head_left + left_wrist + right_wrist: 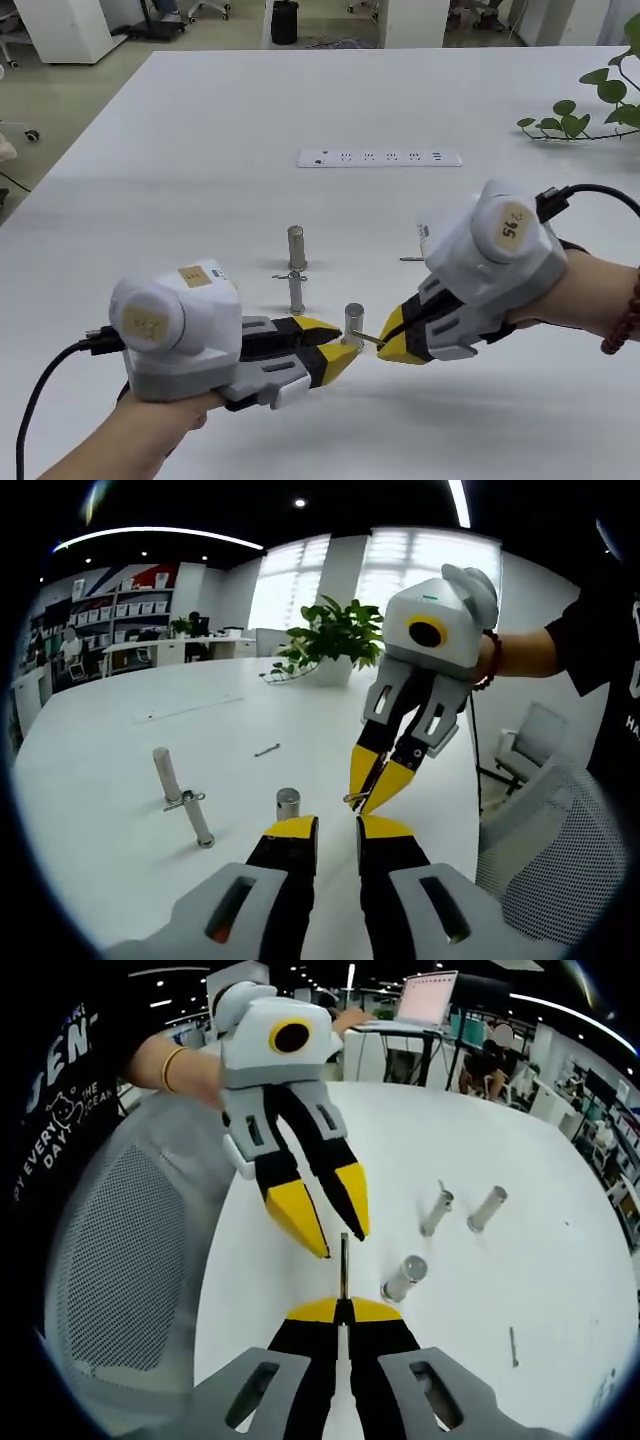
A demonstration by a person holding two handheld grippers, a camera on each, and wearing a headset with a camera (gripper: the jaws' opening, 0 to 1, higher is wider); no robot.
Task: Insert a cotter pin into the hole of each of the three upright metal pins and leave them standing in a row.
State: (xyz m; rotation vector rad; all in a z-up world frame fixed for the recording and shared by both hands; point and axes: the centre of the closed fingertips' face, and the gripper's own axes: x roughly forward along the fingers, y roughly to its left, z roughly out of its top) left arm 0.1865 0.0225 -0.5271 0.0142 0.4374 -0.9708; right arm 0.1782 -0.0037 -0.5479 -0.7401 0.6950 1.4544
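Observation:
Three upright metal pins stand on the white table: the far pin (297, 247), the middle pin (296, 291) with a cotter pin crossing it, and the near pin (354, 325). My right gripper (390, 346) is shut on a cotter pin (369, 338) whose free end points at the near pin's right side. In the right gripper view that cotter pin (343, 1260) sticks straight out from the shut jaws, left of the near pin (404, 1278). My left gripper (337, 353) is open just left of the near pin, with its tips (338, 828) facing the right gripper (385, 772).
A loose cotter pin (411, 259) lies on the table right of the far pin. A white power strip (380, 157) lies further back. Plant leaves (590, 100) hang over the far right edge. A mesh chair (130, 1250) stands beside the table.

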